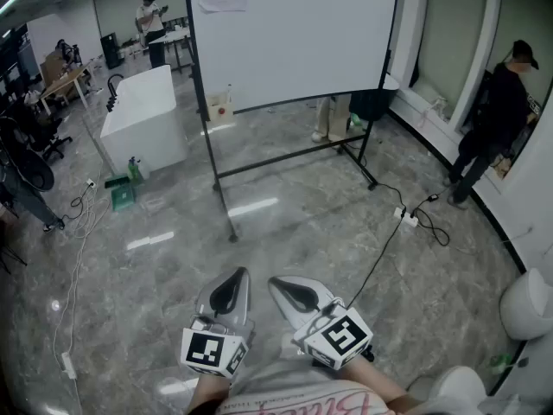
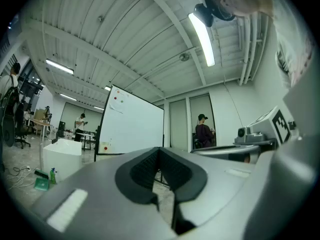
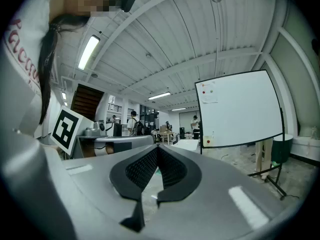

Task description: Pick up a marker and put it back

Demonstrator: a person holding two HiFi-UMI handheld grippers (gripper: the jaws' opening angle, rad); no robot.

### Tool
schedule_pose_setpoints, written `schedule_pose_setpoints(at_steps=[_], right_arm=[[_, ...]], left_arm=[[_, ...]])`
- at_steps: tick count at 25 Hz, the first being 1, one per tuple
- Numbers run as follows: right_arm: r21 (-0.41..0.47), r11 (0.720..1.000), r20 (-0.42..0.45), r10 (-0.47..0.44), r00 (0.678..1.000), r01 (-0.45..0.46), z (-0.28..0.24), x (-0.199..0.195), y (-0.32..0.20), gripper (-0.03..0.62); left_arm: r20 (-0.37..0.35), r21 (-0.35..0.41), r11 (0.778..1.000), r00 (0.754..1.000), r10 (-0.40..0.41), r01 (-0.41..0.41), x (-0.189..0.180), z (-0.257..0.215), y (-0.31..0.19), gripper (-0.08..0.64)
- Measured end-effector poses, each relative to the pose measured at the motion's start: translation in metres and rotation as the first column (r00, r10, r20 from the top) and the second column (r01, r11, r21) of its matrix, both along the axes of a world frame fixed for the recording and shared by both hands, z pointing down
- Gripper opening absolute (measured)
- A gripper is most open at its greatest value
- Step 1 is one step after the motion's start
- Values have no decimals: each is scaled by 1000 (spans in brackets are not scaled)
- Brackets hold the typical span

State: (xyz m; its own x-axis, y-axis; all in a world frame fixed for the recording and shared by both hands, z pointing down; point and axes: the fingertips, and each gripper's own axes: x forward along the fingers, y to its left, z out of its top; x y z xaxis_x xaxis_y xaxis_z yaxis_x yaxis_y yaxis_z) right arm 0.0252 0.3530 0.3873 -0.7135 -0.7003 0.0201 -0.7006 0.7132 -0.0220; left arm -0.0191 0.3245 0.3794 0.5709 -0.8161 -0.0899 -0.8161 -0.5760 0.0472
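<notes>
No marker shows in any view. A large whiteboard (image 1: 294,33) on a black wheeled stand (image 1: 285,158) stands a few steps ahead; it also shows in the left gripper view (image 2: 131,129) and the right gripper view (image 3: 240,109). My left gripper (image 1: 230,290) and right gripper (image 1: 292,292) are held side by side low in the head view, above the grey floor and far short of the board. Both are shut with nothing between the pads, and their tips meet in the left gripper view (image 2: 159,149) and the right gripper view (image 3: 157,147).
A white counter (image 1: 143,115) stands left of the board, with a green bottle (image 1: 134,169) on the floor beside it. A power strip with cables (image 1: 406,219) lies at the right. A person in black (image 1: 497,119) stands at the right wall. Legs (image 1: 333,118) show behind the board.
</notes>
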Motion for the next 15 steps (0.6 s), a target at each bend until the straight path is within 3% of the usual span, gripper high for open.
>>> schedule_pose_setpoints(at_steps=[15], right_arm=[[11,999,-14,-52,999,53,0,13,-53,0]], left_arm=[[-27,0,999,998,-53,53,10,1,-55,0]])
